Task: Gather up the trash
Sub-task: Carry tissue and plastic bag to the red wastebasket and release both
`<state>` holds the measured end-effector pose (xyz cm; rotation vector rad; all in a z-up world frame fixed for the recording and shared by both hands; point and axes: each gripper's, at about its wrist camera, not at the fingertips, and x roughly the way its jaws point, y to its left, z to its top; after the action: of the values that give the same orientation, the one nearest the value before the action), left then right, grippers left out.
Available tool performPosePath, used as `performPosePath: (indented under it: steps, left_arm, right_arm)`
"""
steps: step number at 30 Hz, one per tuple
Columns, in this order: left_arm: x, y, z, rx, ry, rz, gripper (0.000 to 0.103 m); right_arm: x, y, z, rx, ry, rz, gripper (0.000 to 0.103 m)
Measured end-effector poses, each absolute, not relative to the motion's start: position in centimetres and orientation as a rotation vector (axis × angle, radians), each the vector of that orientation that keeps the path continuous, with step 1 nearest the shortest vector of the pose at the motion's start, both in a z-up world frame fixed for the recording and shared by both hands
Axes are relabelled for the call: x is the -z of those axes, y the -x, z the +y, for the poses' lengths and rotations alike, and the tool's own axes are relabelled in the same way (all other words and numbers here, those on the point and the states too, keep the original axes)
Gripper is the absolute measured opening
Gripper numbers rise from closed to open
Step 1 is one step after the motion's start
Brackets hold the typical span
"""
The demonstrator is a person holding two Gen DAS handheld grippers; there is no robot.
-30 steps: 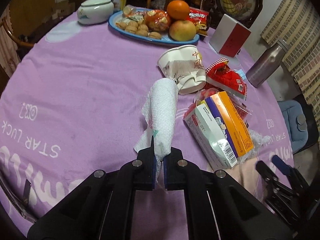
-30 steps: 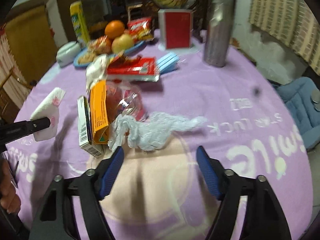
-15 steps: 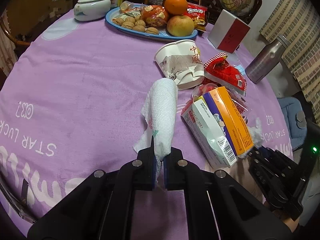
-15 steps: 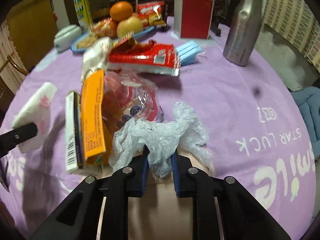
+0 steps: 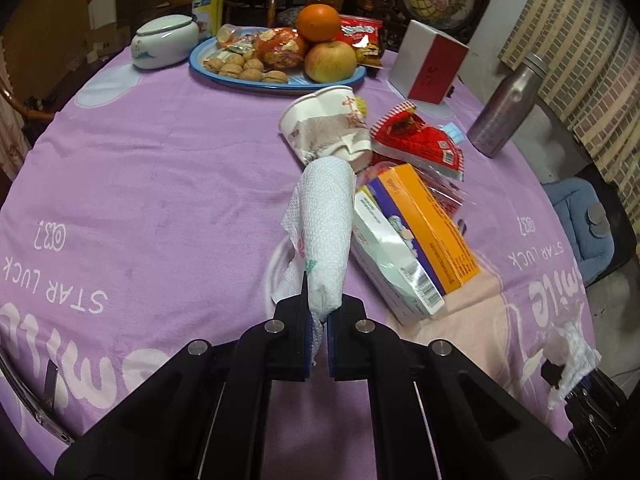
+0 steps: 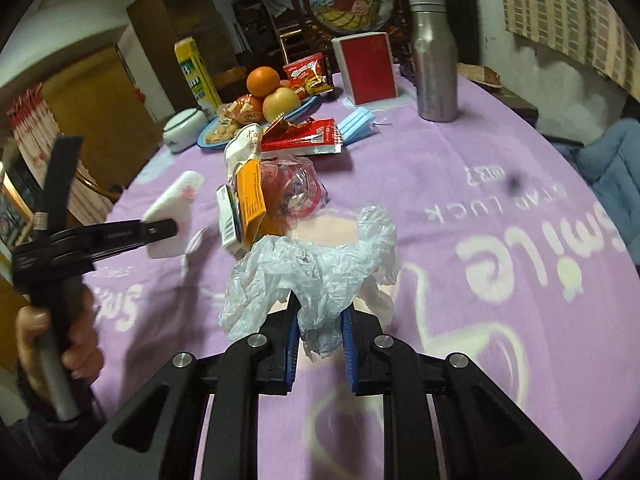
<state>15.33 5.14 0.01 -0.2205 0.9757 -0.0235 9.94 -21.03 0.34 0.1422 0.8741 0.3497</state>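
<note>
Since the earlier frame, my right gripper (image 6: pixel 319 334) has closed its jaws on the crumpled plastic wrap (image 6: pixel 316 276) and carried it up off the table (image 6: pixel 460 168); the wrap previously lay flat beside the orange box (image 6: pixel 250 194). The right jaws now clamp the lower bunch of the wrap, and the rest billows above the blue pads. In the left wrist view the same wrap (image 5: pixel 572 360) appears at the lower right edge, clear of the pile.

My left gripper (image 5: pixel 316 340) holds its jaws fully closed on the folded paper towel (image 5: pixel 326 236), as before. The towel stands upright out of the jaws, just beside the orange box (image 5: pixel 424 220) and in front of the paper cup (image 5: pixel 328 124).

Items remaining on the purple cloth: the orange box leaning on a white carton (image 5: pixel 392 256), the red snack packet (image 5: pixel 420 144), the tipped paper cup. I see a hand (image 6: pixel 56 332) gripping the left handle.
</note>
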Motion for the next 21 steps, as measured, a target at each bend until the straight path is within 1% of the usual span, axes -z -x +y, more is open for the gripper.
performPosePath:
  steps: [6,9,15,21]
  left_arm:
    - [-0.2,-14.3,3.0,0.086,0.186,0.958,0.007]
    - [-0.3,-13.3,0.9,0.067,0.085,0.918,0.007]
    - [-0.4,-11.0,-2.8,0.149,-0.006,0.894,0.006]
    - [-1.2,-7.7,-6.3,0.28,-0.053,0.904,0.006]
  right_arm:
    - [-0.4,-5.8,-23.5,-0.224,-0.112,0.834,0.019]
    - [-0.3,-4.2,-24.6,-0.162,-0.107,0.807,0.019]
    - [-0.1,-1.2,-26.2,-0.072,-0.115,0.784,0.019]
    - [-0.6,1.5,-27.4,-0.048,-0.142,0.739,0.019]
